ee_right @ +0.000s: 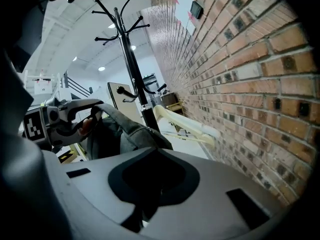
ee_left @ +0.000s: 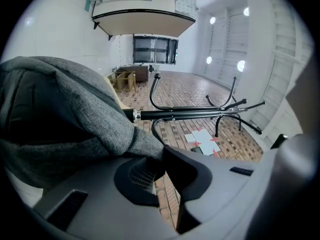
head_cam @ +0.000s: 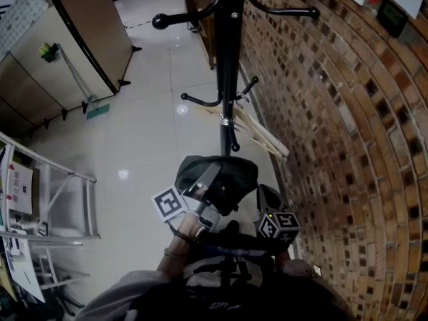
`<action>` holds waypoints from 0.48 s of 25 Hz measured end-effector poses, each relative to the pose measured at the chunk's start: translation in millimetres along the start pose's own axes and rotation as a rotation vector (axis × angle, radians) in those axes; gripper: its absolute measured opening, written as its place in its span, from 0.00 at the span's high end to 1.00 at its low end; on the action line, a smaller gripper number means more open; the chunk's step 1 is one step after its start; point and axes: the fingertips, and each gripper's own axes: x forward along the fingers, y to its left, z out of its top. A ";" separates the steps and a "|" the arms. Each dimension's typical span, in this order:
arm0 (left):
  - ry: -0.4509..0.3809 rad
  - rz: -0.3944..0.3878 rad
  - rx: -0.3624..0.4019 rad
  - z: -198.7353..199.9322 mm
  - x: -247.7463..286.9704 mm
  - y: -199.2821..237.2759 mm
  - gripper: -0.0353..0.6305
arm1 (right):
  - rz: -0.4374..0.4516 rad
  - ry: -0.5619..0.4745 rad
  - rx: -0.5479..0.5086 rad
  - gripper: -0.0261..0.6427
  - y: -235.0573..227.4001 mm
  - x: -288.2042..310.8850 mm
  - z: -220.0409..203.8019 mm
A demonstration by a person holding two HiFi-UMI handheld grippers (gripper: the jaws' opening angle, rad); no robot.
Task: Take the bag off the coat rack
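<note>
Our left gripper (ee_left: 156, 160) was clamped on the grey bag (ee_left: 60, 109), which sat close against the coat rack (head_cam: 227, 79) pole. Our right gripper (ee_right: 152, 156) pinched its other side. We judged it best to raise both grippers together, keeping the bag clear of the hooks.

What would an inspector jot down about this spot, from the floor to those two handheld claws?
Surface: pale, glossy tiled floor, with lamp glare on it.
Job's things: black coat rack stands by the wall; grey bag sits against its pole. Whether it is hooked on cannot be told.
Clutter: pale boards lean on the wall; metal frame at left.
Grippers: left gripper shut on bag fabric; right gripper looks shut on the bag too.
Cables: nothing seen.
Surroundings: brick wall at right; tan panel at upper left.
</note>
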 end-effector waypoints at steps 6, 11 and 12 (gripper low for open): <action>0.008 0.042 0.030 15.3 -24.8 7.2 0.90 | -0.016 -0.002 0.022 0.94 12.8 2.3 1.0; 0.009 0.070 0.037 31.7 -41.0 19.2 0.90 | -0.016 0.008 0.022 0.94 22.6 6.5 -9.9; 0.006 0.076 0.035 34.7 -43.8 21.4 0.90 | -0.011 0.006 0.022 0.94 27.5 7.3 -8.3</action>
